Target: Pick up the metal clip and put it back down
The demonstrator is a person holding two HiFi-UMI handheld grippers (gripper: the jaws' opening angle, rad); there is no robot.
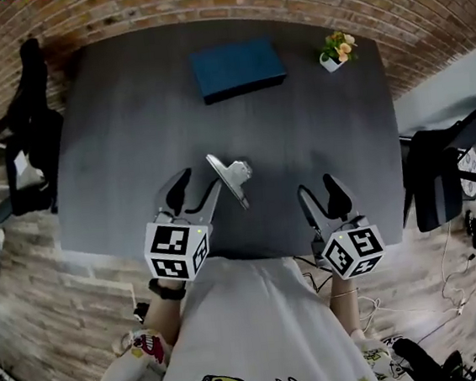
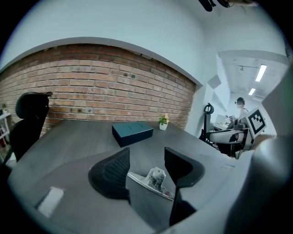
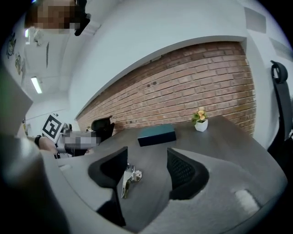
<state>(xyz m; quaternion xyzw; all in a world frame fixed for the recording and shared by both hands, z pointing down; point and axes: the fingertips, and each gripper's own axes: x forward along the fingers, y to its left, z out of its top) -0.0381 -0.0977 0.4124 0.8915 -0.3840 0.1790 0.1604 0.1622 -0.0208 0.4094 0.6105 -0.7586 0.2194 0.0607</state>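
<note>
The metal clip [image 1: 231, 178] lies on the dark grey table [image 1: 121, 122], near its front edge. My left gripper [image 1: 196, 195] is just to the clip's left, jaws open. In the left gripper view the clip [image 2: 153, 179] lies crosswise in the gap in front of that gripper [image 2: 147, 160], and neither pad presses on it. My right gripper [image 1: 319, 199] hovers open over the table to the clip's right, holding nothing. From the right gripper view [image 3: 145, 160] the clip [image 3: 129, 178] shows close to the left jaw, out on the table.
A dark teal box [image 1: 237, 69] lies at the table's far middle, and a small potted flower [image 1: 337, 50] stands at the far right corner. Black office chairs stand at the left [image 1: 32, 122] and right [image 1: 448, 173] of the table. A brick wall lies behind.
</note>
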